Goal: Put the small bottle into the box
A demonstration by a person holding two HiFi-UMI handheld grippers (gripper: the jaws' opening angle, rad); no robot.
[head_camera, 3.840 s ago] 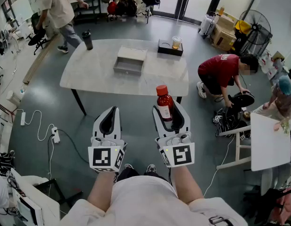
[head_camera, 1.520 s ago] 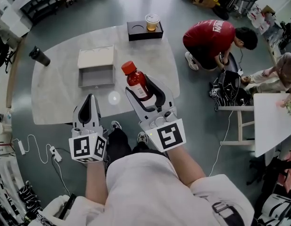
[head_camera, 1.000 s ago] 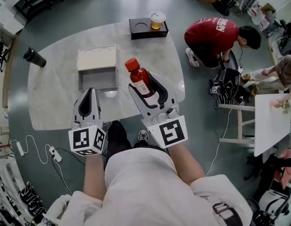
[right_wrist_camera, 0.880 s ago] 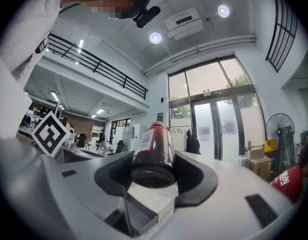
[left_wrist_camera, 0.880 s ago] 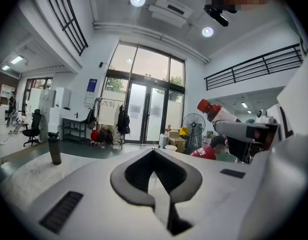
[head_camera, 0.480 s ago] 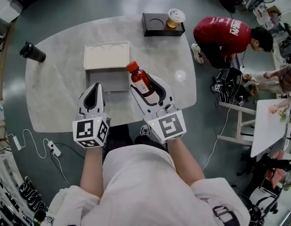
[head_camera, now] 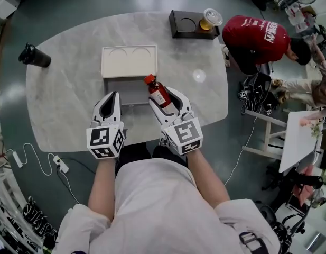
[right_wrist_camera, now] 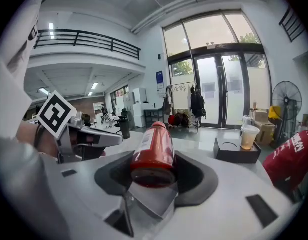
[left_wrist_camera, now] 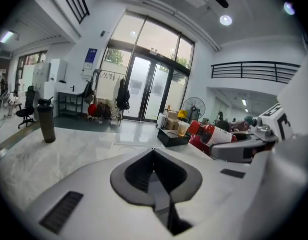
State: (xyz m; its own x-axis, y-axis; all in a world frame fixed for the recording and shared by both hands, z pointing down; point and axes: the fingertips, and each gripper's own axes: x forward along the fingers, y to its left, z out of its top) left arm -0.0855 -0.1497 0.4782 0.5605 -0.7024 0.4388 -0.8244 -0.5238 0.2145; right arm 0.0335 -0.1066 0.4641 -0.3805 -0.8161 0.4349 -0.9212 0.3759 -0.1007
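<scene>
One bottle (head_camera: 157,92), pinched in the right claw (head_camera: 164,94), tilted above the right side of the one open box (head_camera: 123,89) on the worktop (head_camera: 67,105); the left claw (head_camera: 110,97) is pressed together, empty. Also one tumbler (head_camera: 33,56), one tray (head_camera: 186,25), one cup (head_camera: 210,19)

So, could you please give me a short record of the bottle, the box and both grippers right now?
bottle: small red-capped bottle of red liquid, tilted, at the box's right edge
box: open grey rectangular box on the pale table
right gripper: shut on the bottle
left gripper: shut, empty, at the box's front-left
status: bottle not yet in box
</scene>
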